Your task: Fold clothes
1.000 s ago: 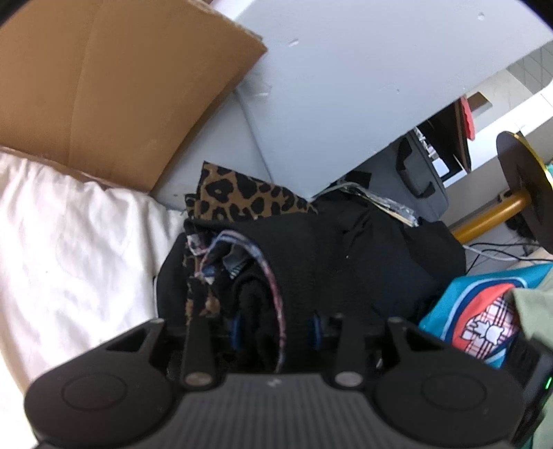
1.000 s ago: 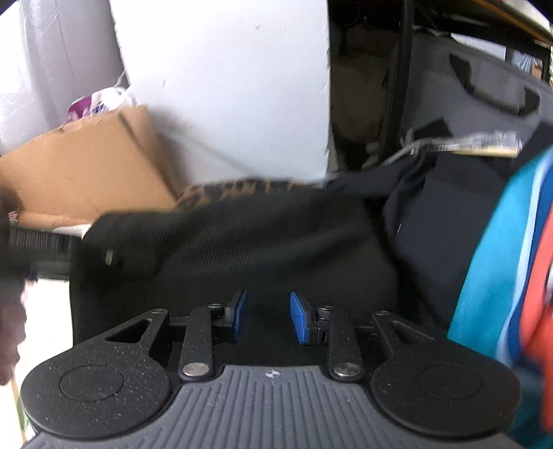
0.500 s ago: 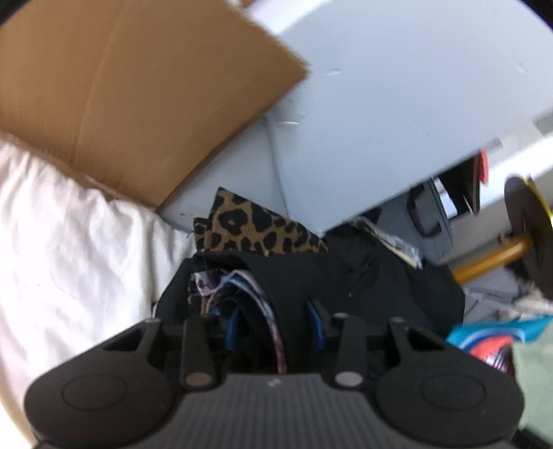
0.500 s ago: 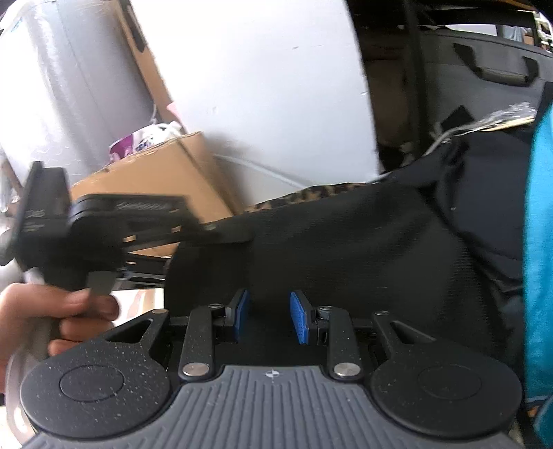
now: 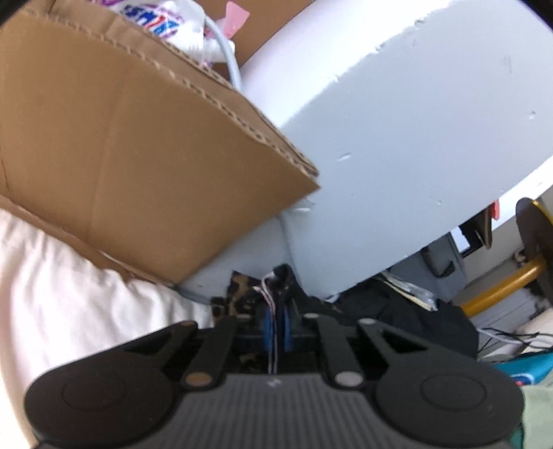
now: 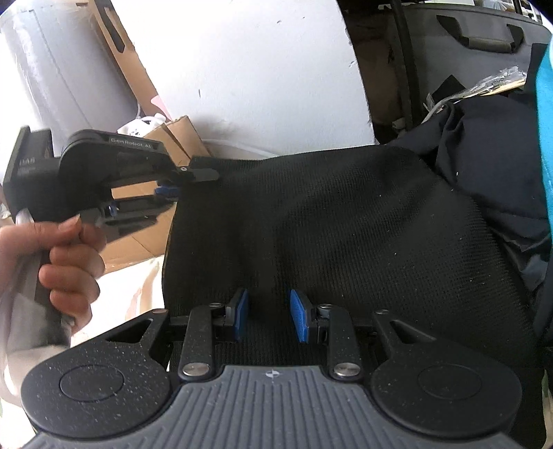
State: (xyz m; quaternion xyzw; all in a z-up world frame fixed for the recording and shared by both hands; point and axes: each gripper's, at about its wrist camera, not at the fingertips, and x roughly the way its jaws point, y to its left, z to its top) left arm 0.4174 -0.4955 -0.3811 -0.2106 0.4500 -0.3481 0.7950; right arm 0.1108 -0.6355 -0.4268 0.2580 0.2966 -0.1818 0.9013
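Both tongs on black garment [image 6: 345,221] | L tongs [image 5: 276,326] closing on hem | R tongs [image 6: 268,316] part-open, empty

Right wrist view: on the top face of your left hand-held gripper [image 6: 193,179] you can read "GenRobot AI" in pale letters. On the dark block behind it [image 6: 29,162] there is a short mark that looks like "DAS"; you cannot be sure, it is blurred.

Left wrist view: the white plastic bag [image 5: 166,20] in the cardboard box [image 5: 121,138] carries red and blue lettering, too blurred and cropped to read.
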